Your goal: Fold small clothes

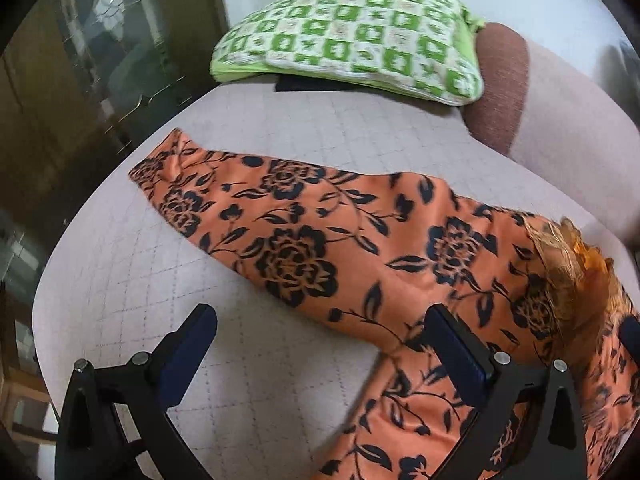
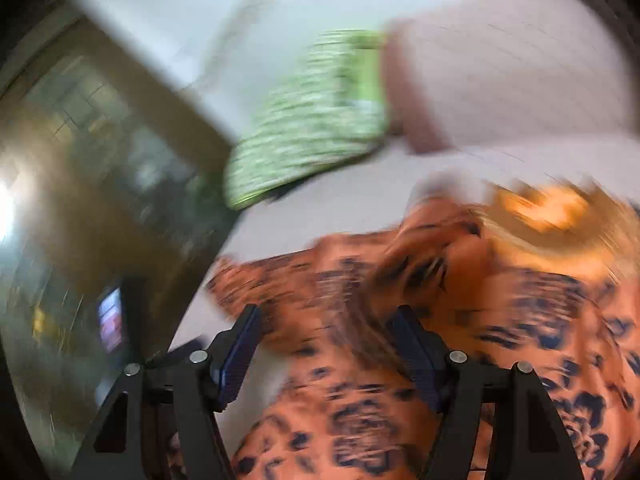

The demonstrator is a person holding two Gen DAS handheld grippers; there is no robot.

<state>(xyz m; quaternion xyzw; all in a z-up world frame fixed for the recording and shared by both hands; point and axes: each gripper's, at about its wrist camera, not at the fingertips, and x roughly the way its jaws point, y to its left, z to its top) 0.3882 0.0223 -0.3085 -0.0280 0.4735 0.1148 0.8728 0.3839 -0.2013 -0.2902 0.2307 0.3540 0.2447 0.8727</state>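
1 orange floral garment (image 1: 360,248) spread on quilted sofa seat (image 1: 248,128) | 1 green-checked cushion (image 1: 352,36) behind | left gripper (image 1: 320,332) wide, empty | right gripper (image 2: 324,340) apart, empty (view blurred) | no legible writing

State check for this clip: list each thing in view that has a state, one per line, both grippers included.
Orange floral garment: lying on the quilted surface, one sleeve stretched out flat, unfolded.
Green checked cushion: resting at the far end of the surface.
Left gripper: open, nothing between its pads.
Right gripper: open above the garment, gripping nothing; view motion-blurred.
Quilted surface: partly covered by the garment.
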